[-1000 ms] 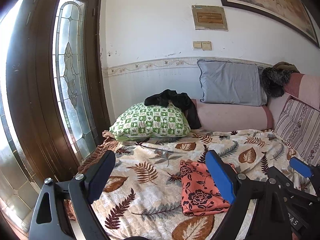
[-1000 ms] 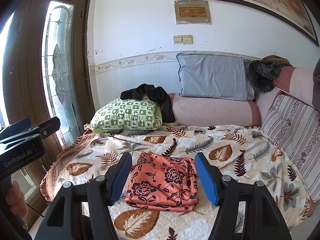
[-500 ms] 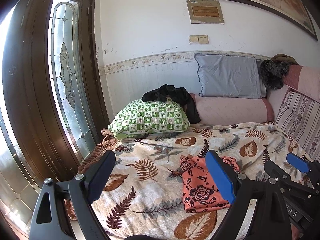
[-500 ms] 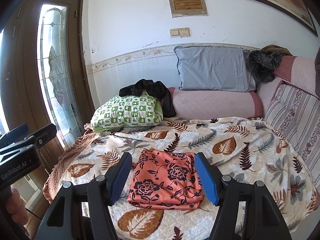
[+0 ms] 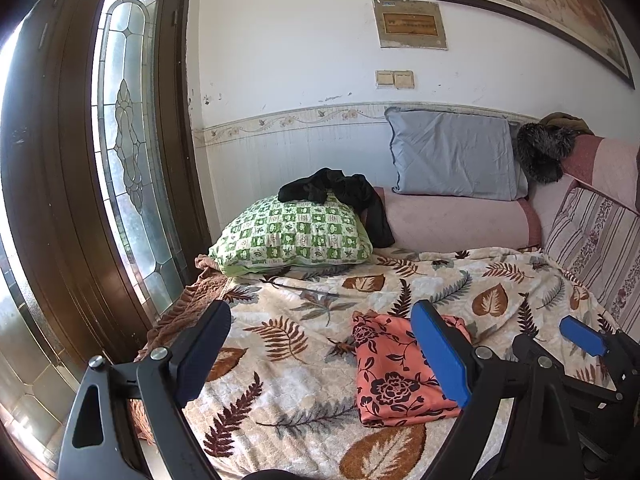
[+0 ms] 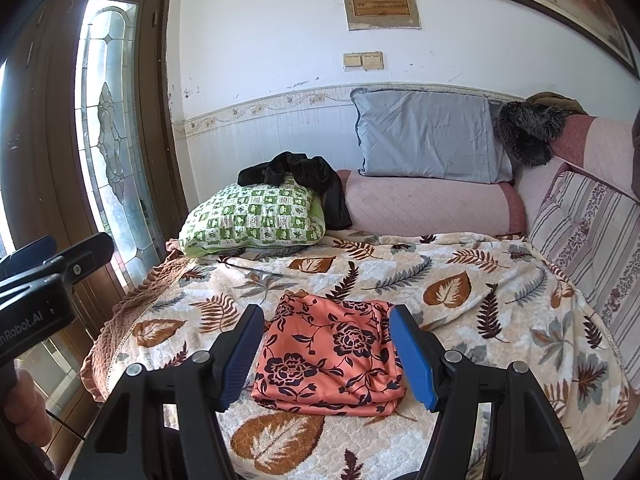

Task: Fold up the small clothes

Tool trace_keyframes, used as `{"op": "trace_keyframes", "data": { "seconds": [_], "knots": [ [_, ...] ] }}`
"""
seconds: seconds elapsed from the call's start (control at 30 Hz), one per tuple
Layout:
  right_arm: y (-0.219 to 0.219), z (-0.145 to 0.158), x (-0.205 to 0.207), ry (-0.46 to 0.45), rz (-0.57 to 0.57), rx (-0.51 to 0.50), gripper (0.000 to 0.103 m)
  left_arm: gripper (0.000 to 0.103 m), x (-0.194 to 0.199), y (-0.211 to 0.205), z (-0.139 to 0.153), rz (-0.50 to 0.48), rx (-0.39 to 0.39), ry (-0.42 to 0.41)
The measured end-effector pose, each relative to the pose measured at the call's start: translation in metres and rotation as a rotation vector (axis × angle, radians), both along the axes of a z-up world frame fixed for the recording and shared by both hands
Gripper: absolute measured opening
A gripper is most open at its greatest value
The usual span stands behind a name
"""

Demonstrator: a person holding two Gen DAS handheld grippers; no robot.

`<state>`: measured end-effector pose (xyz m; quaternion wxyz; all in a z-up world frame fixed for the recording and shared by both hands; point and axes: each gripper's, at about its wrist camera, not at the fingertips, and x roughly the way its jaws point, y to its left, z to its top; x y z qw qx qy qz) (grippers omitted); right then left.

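Observation:
A folded orange cloth with dark flowers (image 6: 332, 356) lies flat on the leaf-patterned bedspread (image 6: 460, 320). In the left wrist view the same cloth (image 5: 388, 376) sits low and right of centre. My right gripper (image 6: 326, 352) hovers over the near side of the cloth, open, its blue pads apart from the fabric. My left gripper (image 5: 320, 352) is open wide and holds nothing; it hangs over bare bedspread (image 5: 280, 352) left of the cloth. The right gripper's fingertips (image 5: 580, 336) show at the right edge of the left wrist view.
A green checked pillow (image 6: 256, 220) with a black garment (image 6: 304, 180) draped on it lies at the bed's back left. A grey pillow (image 6: 428, 140), a pink bolster (image 6: 428, 204) and a striped cushion (image 6: 588, 236) line the back and right. A glazed wooden door (image 5: 120, 152) stands left.
Both views have tilted down slightly, so the bed and cloth sit a little higher in frame. The cloth has not moved and both grippers keep the same opening.

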<state>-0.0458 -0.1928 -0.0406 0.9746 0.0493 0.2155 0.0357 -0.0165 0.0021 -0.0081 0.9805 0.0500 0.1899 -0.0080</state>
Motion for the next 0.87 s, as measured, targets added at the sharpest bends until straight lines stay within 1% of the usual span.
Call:
{"op": "trace_keyframes", "data": {
  "seconds": [0.13, 0.33, 0.63, 0.7, 0.8, 0.87],
  "knots": [
    [0.002, -0.005, 0.01, 0.016, -0.005, 0.004, 0.069, 0.092, 0.011, 0.0, -0.004, -0.011, 0.0, 0.024],
    [0.006, -0.011, 0.025, 0.042, 0.002, 0.014, 0.069, 0.092, 0.027, 0.004, -0.008, 0.001, -0.001, 0.044],
    [0.007, -0.023, 0.045, 0.073, 0.008, 0.022, 0.069, 0.092, 0.045, 0.002, -0.016, 0.01, 0.003, 0.063],
    [0.006, -0.027, 0.05, 0.081, 0.009, 0.023, 0.069, 0.092, 0.05, 0.002, -0.019, -0.001, -0.006, 0.079],
    [0.005, -0.032, 0.059, 0.092, 0.012, 0.023, 0.069, 0.092, 0.06, 0.002, -0.024, -0.022, -0.042, 0.094],
    [0.0, -0.035, 0.067, 0.094, 0.015, 0.028, 0.069, 0.092, 0.073, 0.001, -0.031, -0.029, -0.047, 0.11]
  ]
}}
